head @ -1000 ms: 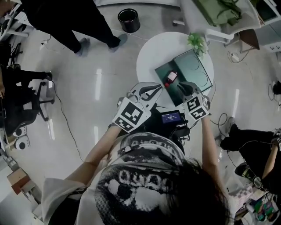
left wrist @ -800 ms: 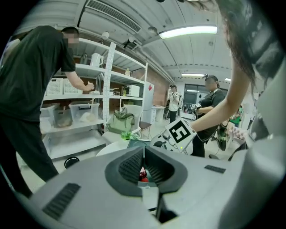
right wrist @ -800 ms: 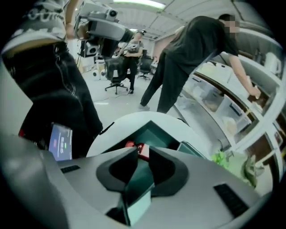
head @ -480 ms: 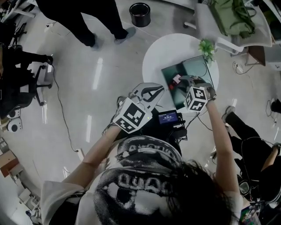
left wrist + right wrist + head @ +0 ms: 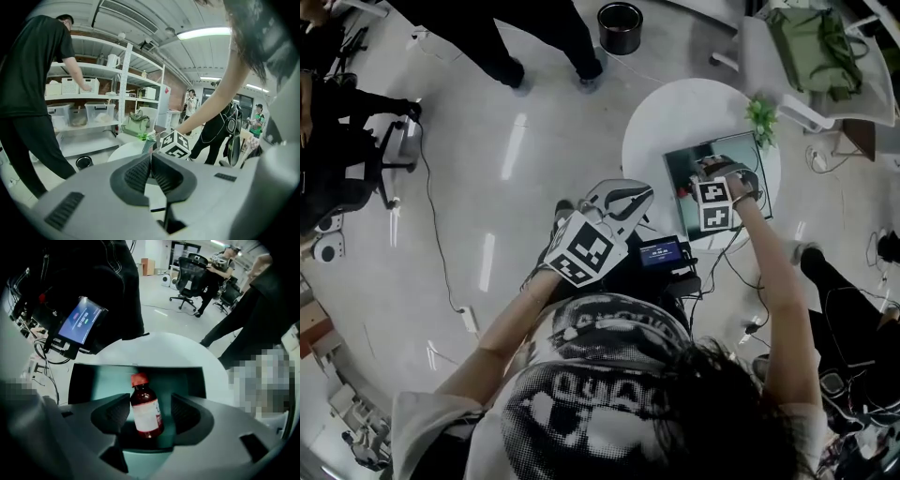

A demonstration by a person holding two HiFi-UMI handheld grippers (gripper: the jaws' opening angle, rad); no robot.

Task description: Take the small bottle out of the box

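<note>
A small brown bottle (image 5: 145, 416) with a red cap and a white label stands a little tilted inside the dark teal box (image 5: 93, 380) on the round white table (image 5: 159, 350). My right gripper (image 5: 150, 411) reaches into the box with the bottle between its jaws. The jaws are opening: the bottle leans near the left pad and a gap shows at the right pad. In the head view the right gripper (image 5: 718, 172) sits over the box (image 5: 748, 159) and hides the bottle. My left gripper (image 5: 639, 194) hangs shut and empty in front of my body, away from the table.
A small green plant (image 5: 761, 117) stands on the table's far edge beside the box. A lit screen device (image 5: 662, 251) with cables hangs at my waist. A black bin (image 5: 620, 26), a green bag (image 5: 816, 47), an office chair (image 5: 356, 178) and standing people surround the table.
My right gripper has reached forward from the table's near edge to over the box. The left gripper has stayed where it was.
</note>
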